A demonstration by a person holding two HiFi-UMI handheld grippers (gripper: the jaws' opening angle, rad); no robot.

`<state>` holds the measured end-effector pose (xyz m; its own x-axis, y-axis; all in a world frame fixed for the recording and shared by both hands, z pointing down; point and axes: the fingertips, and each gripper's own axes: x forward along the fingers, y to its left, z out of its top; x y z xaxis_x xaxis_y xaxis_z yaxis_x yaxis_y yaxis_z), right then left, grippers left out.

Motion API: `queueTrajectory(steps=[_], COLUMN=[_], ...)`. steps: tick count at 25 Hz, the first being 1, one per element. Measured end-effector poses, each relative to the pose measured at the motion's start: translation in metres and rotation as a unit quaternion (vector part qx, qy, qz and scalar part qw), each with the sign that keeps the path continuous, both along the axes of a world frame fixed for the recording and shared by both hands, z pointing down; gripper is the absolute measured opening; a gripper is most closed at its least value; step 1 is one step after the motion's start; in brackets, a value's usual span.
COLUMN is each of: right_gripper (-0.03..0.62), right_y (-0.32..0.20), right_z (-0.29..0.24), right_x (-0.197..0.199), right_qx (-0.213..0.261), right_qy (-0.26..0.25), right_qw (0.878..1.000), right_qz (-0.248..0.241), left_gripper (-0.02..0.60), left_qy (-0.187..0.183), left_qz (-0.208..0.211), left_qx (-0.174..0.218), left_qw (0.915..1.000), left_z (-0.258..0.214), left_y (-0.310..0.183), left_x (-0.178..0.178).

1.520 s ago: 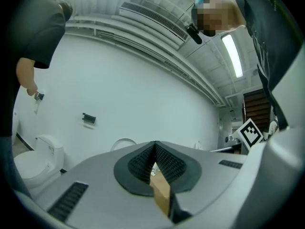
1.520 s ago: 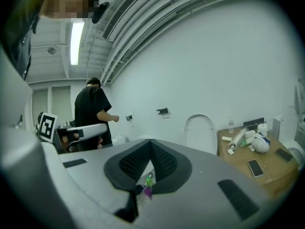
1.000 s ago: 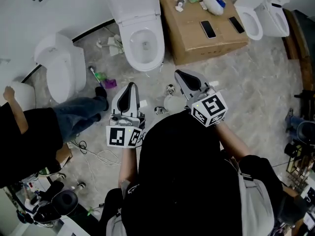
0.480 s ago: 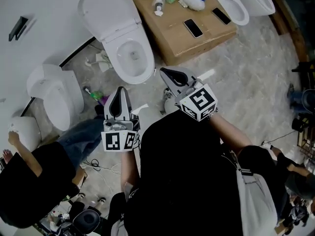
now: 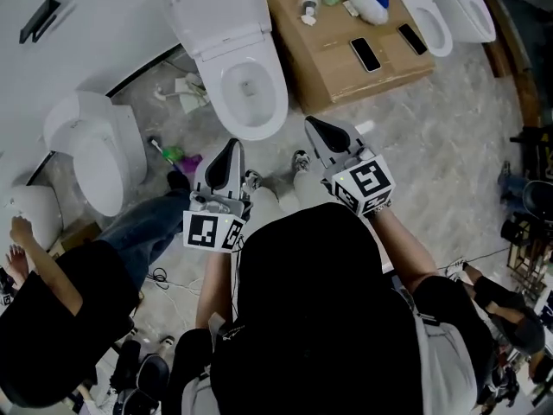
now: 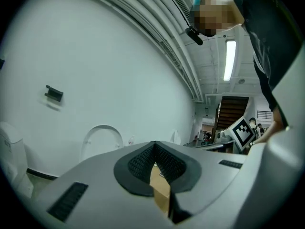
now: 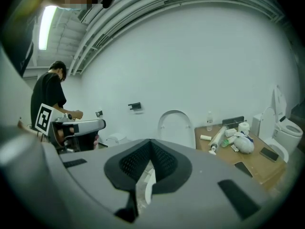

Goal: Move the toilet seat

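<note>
The toilet point(image 5: 251, 93) in front of you is glossy white, smooth like glazed ceramic, and its toilet seat point(image 5: 216, 11) has the same sheen. The box point(image 5: 333, 67) beside it is matt brown cardboard. The floor point(image 5: 449, 154) looks like veined grey stone. Your left gripper point(image 5: 231, 148) and right gripper point(image 5: 314, 128) are matt grey plastic, and their fingers point(image 6: 214, 175) carry black, finely ribbed pads.

A workshop-like test space, not a bathroom: a middle toilet point(image 5: 246, 76), a left toilet point(image 5: 95, 150) and a right toilet point(image 5: 441, 20) stand along a bare white wall point(image 5: 95, 15) on a marbled floor point(image 5: 432, 137), beside a cardboard box point(image 5: 333, 76) serving as a table (phones point(image 5: 366, 54) lie on it), with loose cables point(image 5: 160, 275) underfoot.
</note>
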<state>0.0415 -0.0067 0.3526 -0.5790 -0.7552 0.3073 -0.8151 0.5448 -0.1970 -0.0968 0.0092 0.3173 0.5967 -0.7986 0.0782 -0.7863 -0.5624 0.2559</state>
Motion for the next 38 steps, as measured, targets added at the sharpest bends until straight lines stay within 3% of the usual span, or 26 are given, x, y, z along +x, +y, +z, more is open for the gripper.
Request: queueTrajectory(steps=[6,10,20,38], right_gripper=[0.014,0.014,0.014,0.014], right_y=[-0.017,-0.025,-0.044,-0.043], right_z=[0.018,0.05,0.134,0.301], right_x=[-0.025,-0.033,-0.045,-0.07], right_qx=[-0.005,-0.036,-0.078,-0.107], right_qy=[0.007,0.013,0.029,0.101], right_qw=[1.0,0.999,0.995,0.976], right_qz=[-0.009,-0.026,-0.057,-0.162], left_gripper=[0.008,0.008,0.008,0.008], left_qy=[0.0,-0.012,-0.038,-0.082], left_qz=[0.018,0.022,-0.013,0.035], left_qx=[-0.021,-0.038,-0.092,-0.148], left_qw=[0.9996,0.999,0.995,0.9849], left_z=[0.03,0.062,0.148,0.324], left_y=[-0.012,-0.022,-0.035,-0.059], left_x=[-0.023,-0.031,-0.048,-0.024])
